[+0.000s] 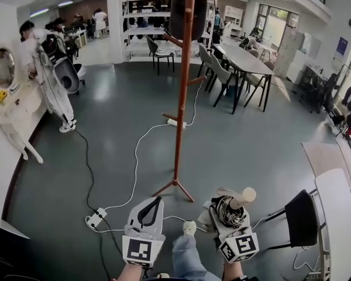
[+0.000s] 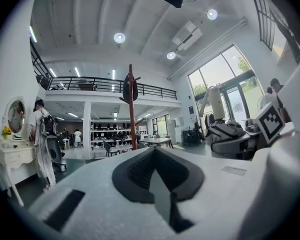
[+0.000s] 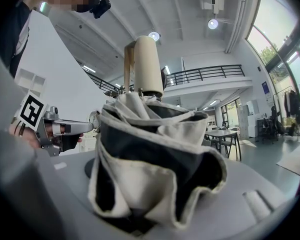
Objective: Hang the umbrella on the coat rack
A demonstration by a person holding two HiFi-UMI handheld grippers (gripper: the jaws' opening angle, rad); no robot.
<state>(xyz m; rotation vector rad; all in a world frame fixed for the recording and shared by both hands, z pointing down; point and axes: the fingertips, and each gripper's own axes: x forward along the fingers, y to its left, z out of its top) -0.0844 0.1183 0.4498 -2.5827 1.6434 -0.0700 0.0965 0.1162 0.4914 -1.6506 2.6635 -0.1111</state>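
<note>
The left white plastic gripper with black pads point(image 1: 155, 204) points level and forward, its jaws together with nothing between them. Just beside it, the right white gripper point(image 1: 229, 211) also points level, its jaws spread wide and clamped on the folded cream-and-black fabric umbrella point(image 3: 155, 164).

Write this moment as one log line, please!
right gripper: shut on folded beige-and-black fabric umbrella | left gripper: shut, empty | tall reddish-brown coat rack: ahead, umbrella not hung
</note>
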